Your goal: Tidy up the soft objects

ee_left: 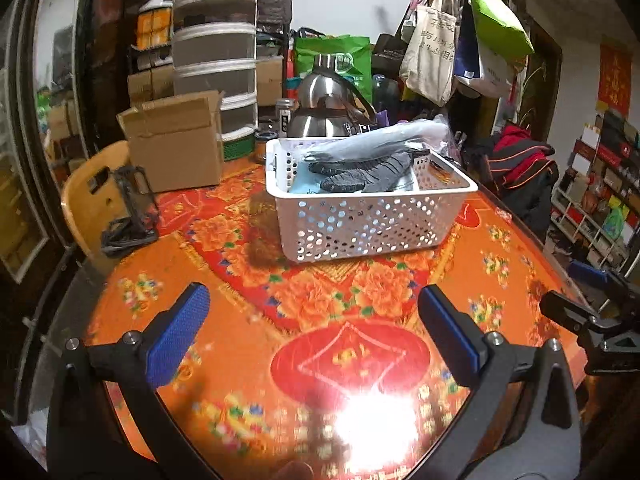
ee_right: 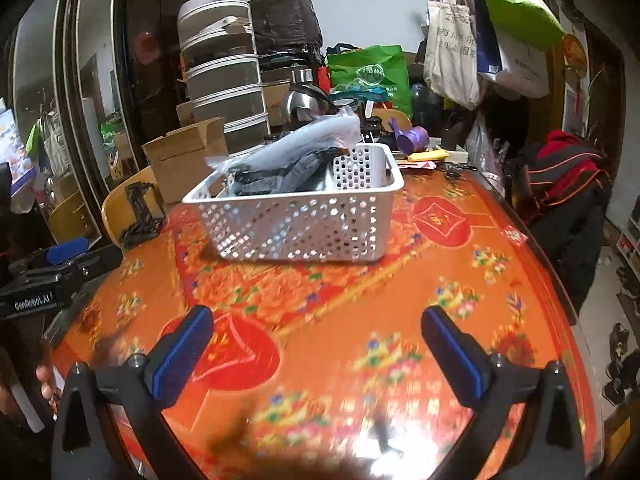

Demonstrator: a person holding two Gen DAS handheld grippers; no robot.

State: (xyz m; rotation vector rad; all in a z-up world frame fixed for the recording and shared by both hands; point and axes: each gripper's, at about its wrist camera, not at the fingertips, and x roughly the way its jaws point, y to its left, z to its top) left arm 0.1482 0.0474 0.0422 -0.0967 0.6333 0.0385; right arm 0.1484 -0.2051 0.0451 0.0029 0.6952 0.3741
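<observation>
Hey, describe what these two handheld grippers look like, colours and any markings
Both match: the left gripper and right gripper have matte black angular frames with silver bolt heads, and flat rectangular fingers faced with textured blue pads. The left one's black body carries white "GenRobot.AI" lettering. No cables are visible.

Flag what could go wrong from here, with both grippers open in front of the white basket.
1. The plastic-wrapped grey item lies on top of the pile and sticks out over the rim of the white basket; a bump might tip it out.
2. The basket looks light on the glossy tablecloth, so a push from the left gripper or right gripper could slide it toward the steel kettle behind.
</observation>
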